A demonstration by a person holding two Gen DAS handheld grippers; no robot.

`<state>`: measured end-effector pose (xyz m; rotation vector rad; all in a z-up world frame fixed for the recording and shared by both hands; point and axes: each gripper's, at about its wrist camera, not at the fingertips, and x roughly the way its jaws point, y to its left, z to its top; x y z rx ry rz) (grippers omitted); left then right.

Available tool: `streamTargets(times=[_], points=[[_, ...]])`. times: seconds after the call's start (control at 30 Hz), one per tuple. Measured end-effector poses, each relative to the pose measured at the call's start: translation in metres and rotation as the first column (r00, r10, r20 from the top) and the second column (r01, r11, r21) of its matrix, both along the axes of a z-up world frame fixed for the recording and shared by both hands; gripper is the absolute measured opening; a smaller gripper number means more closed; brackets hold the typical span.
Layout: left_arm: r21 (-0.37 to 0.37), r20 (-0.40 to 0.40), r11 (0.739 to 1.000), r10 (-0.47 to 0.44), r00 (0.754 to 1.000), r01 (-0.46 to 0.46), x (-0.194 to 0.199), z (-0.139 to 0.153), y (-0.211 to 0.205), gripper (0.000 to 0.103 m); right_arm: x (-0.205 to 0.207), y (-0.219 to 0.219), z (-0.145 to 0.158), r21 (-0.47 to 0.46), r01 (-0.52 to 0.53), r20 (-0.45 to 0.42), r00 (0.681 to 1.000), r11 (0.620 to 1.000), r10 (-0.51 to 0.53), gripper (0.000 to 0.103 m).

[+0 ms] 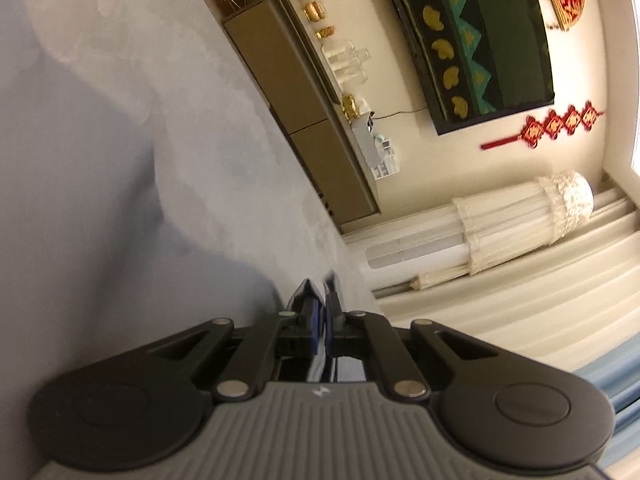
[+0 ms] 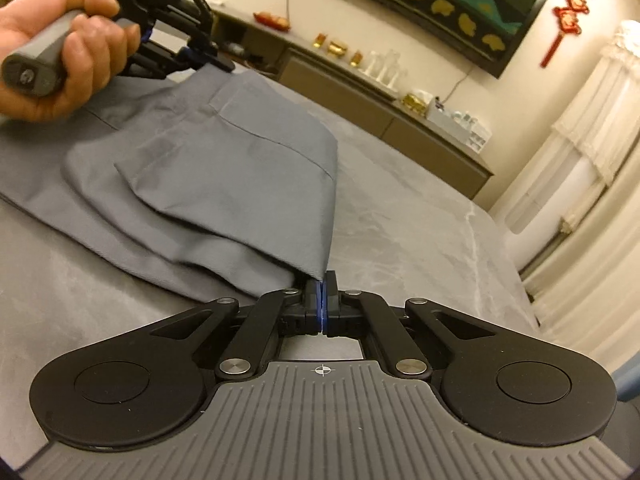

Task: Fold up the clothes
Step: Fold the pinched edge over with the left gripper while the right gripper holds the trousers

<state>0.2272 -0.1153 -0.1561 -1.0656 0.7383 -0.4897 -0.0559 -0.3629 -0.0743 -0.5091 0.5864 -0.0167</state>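
Observation:
A grey-blue garment (image 2: 224, 168), trousers or shorts with a pocket, lies partly folded on a grey bed (image 2: 400, 220). My right gripper (image 2: 321, 280) is shut on one corner of it and lifts that corner. My left gripper (image 2: 212, 62) shows in the right wrist view, held by a hand, and is shut on the far corner of the same edge. In the left wrist view the left gripper (image 1: 320, 296) is tilted, its jaws nearly together, with the cloth (image 1: 80, 160) spreading to its left.
A low brown cabinet (image 2: 400, 116) with gold ornaments and glasses runs along the far wall under a dark framed screen (image 2: 460, 4). White curtains (image 2: 580, 160) hang at the right. The bed edge (image 2: 500, 240) lies to the right.

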Motion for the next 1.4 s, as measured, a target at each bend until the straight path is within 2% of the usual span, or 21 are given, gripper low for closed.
streamTargets(times=[0.07, 0.17, 0.3, 0.43, 0.5, 0.6, 0.67, 0.7, 0.77, 0.83, 0.9, 0.97, 1.07, 1.2, 1.23, 1.3, 1.4], points=[[0.017, 0.003, 1.000, -0.005, 1.000, 0.005, 0.002, 0.001, -0.002, 0.003, -0.004, 0.002, -0.003, -0.011, -0.002, -0.011, 1.000, 1.000, 0.002, 0.000], [-0.005, -0.008, 1.000, -0.009, 1.000, 0.009, 0.001, -0.002, -0.004, 0.003, -0.011, 0.005, -0.008, -0.027, -0.006, -0.025, 1.000, 1.000, 0.005, 0.000], [-0.010, -0.038, 0.999, -0.050, 0.998, 0.049, -0.005, -0.012, -0.011, 0.003, -0.014, 0.016, -0.006, -0.034, -0.072, -0.048, 0.996, 0.997, 0.071, 0.000], [-0.021, -0.062, 1.000, -0.016, 0.998, 0.014, -0.021, -0.012, 0.003, 0.017, -0.021, 0.016, -0.006, -0.089, -0.104, -0.071, 0.993, 0.991, 0.098, 0.003], [-0.047, -0.053, 0.999, -0.001, 0.999, -0.001, -0.036, -0.007, 0.017, 0.019, -0.033, 0.014, 0.004, -0.103, -0.103, -0.038, 0.994, 0.989, 0.099, 0.010], [-0.075, -0.045, 0.996, -0.053, 0.998, 0.050, -0.065, 0.000, 0.019, 0.021, -0.049, 0.013, 0.023, -0.047, -0.103, 0.003, 0.995, 0.994, 0.103, 0.012], [-0.093, -0.039, 0.992, -0.092, 0.995, 0.088, -0.085, 0.004, 0.019, 0.023, -0.053, 0.018, 0.028, -0.027, -0.129, 0.013, 0.992, 0.991, 0.129, 0.027], [-0.101, -0.036, 0.989, -0.112, 0.993, 0.108, -0.095, 0.006, 0.019, 0.023, -0.053, 0.022, 0.028, -0.024, -0.142, 0.011, 0.990, 0.990, 0.143, 0.030], [-0.110, -0.038, 0.981, -0.162, 0.986, 0.158, -0.109, 0.008, 0.013, 0.027, -0.049, 0.029, 0.022, -0.047, -0.168, -0.011, 0.986, 0.985, 0.167, 0.042], [-0.062, -0.069, 0.978, -0.206, 0.976, 0.202, -0.110, 0.005, -0.003, 0.032, -0.046, 0.039, 0.011, -0.077, -0.182, -0.031, 0.983, 0.980, 0.180, 0.050], [-0.027, -0.105, 0.980, -0.200, 0.974, 0.199, -0.110, 0.000, -0.013, 0.034, -0.045, 0.044, -0.002, -0.108, -0.178, -0.051, 0.984, 0.978, 0.173, 0.053], [-0.043, -0.120, 0.981, -0.193, 0.974, 0.189, -0.112, -0.004, -0.018, 0.038, -0.042, 0.046, -0.012, -0.130, -0.168, -0.051, 0.985, 0.977, 0.163, 0.058], [-0.063, -0.123, 0.980, -0.197, 0.973, 0.191, -0.120, -0.004, -0.022, 0.042, -0.036, 0.040, -0.012, -0.098, -0.143, -0.026, 0.990, 0.985, 0.141, 0.061], [-0.044, -0.117, 0.987, -0.160, 0.980, 0.155, -0.134, 0.007, -0.012, 0.046, -0.031, 0.031, -0.008, -0.030, -0.125, -0.026, 0.992, 0.992, 0.125, 0.063], [-0.029, -0.115, 0.989, -0.147, 0.982, 0.145, -0.139, 0.010, -0.008, 0.050, -0.031, 0.030, -0.008, -0.028, -0.125, -0.026, 0.992, 0.992, 0.125, 0.064], [0.045, -0.142, 0.986, -0.154, 0.978, 0.162, -0.144, 0.014, -0.009, 0.051, -0.030, 0.029, -0.007, -0.025, -0.125, -0.026, 0.992, 0.992, 0.125, 0.066], [0.131, -0.199, 0.963, -0.207, 0.958, 0.235, -0.139, 0.019, -0.022, 0.051, -0.029, 0.026, -0.007, -0.021, -0.125, -0.027, 0.992, 0.992, 0.125, 0.070]])
